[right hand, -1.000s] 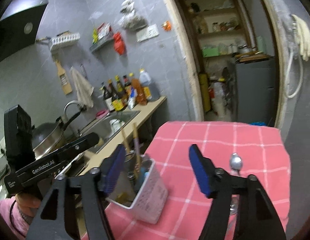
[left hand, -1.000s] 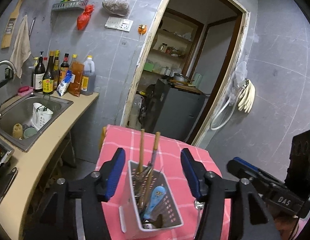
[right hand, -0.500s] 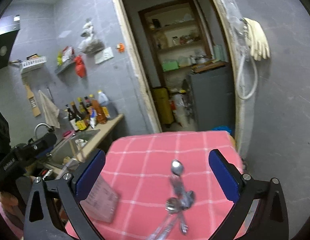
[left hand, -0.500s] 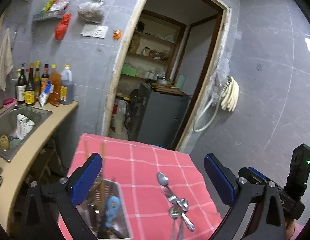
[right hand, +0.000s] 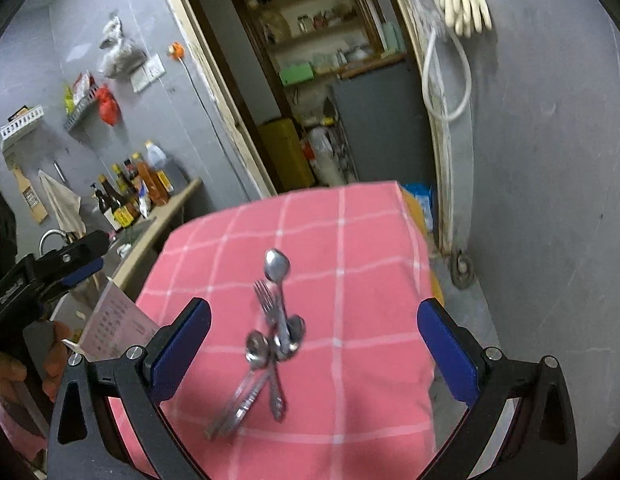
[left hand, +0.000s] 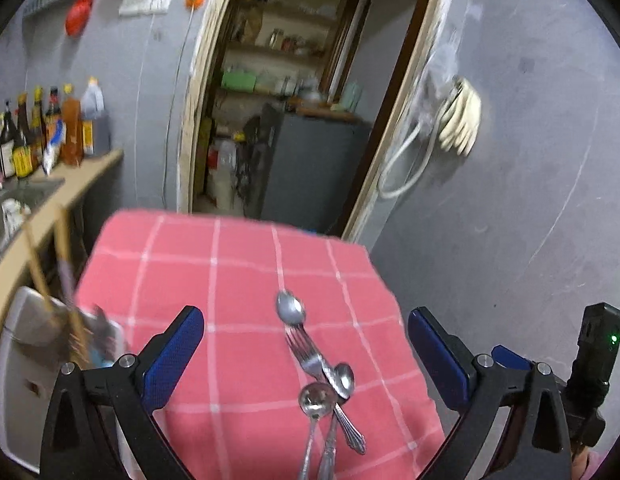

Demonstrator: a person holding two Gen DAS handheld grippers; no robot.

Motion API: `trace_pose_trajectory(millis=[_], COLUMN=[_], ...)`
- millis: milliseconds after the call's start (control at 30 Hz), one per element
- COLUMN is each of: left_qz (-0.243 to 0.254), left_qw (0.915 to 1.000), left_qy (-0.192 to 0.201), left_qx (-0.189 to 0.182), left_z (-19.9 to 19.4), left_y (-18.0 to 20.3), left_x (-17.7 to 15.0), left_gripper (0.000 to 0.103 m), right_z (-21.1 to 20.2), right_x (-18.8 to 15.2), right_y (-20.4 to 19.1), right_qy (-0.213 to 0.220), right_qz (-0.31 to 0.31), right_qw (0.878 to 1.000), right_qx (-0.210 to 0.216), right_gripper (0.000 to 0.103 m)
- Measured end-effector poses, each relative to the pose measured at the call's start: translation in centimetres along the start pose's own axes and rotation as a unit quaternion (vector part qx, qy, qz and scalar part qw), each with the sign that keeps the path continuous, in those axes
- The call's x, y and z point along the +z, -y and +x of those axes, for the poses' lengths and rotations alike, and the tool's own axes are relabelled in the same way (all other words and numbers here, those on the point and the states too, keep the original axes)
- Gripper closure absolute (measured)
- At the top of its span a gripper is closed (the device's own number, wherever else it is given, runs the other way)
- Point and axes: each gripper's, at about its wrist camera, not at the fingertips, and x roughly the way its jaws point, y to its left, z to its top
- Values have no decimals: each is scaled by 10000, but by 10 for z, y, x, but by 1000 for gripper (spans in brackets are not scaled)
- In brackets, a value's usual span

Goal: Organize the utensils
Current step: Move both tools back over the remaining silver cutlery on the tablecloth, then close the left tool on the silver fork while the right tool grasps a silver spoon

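A small pile of metal spoons and a fork (left hand: 318, 364) (right hand: 272, 332) lies on the pink checked tablecloth (left hand: 230, 280) (right hand: 350, 240). My left gripper (left hand: 306, 356) hovers wide open over the pile, nothing between its blue pads. My right gripper (right hand: 314, 344) is also wide open above the same pile, empty. A white perforated utensil holder (left hand: 26, 344) (right hand: 114, 320) with chopsticks and a blue-handled tool stands at the table's left edge, blurred in both wrist views.
A counter with a sink and sauce bottles (left hand: 50, 128) (right hand: 130, 192) runs along the left wall. Behind the table is an open doorway with a dark cabinet (left hand: 310, 168). Rubber gloves (left hand: 462, 120) hang on the right wall. The person's hand (right hand: 14, 364) holds the left gripper.
Both grippers have swung right, away from the utensil holder, to above the pile of spoons and the fork. Both jaws have widened from partly open to fully open.
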Motion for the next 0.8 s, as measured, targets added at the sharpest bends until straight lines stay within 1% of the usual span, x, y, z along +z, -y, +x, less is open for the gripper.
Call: trace_pose_trajectory(millis=[167,333,400,433,467,500,533,567,600,667,800], left_qz=[-401,-725,-838,-902,-930,-961,-983,-999,-1013,-1034,-1065], left_qw=[9970,9917,9898,9885,9879,9867,9856,9846,9837,9824,9808], left_qy=[-657,-1051,-1135,-1200,-1235,-1303,-1374,-1433,-1488,-1553,-1619], left_qx=[99,174,182,167,150,119,84,46,-2,-80,-215], left_z=[48,83,95,103,106,113,120,126,133,143,159], left_y=[-7,-18,-23,-25,-26,-27,-29,-29,-30,-32,-34], left_x=[-12,-23,-25,-27,-28,-30,-31,-33,-35,-38,-41], left_gripper=[1,2,4,8,14,18,24,30,32,37,44], right_z=[34,66,78,86,93,98,106,111,118,127,143], right_x=[-12,-20,-23,-25,-26,-26,-28,-28,-29,-29,-30], right_y=[17,24,23,20,18,17,14,13,11,8,4], right_qy=[-421,-745,-834,-898,-949,-970,-1036,-1081,-1129,-1205,-1338], right_qz=[36,22,-26,-74,-131,-166,-218,-243,-273,-334,-391], right_qw=[9987,9954,9938,9925,9914,9909,9896,9885,9868,9840,9801], right_qx=[268,598,739,831,893,913,975,1031,1131,1267,1414], right_gripper=[1,2,4,10,20,24,30,33,35,46,59])
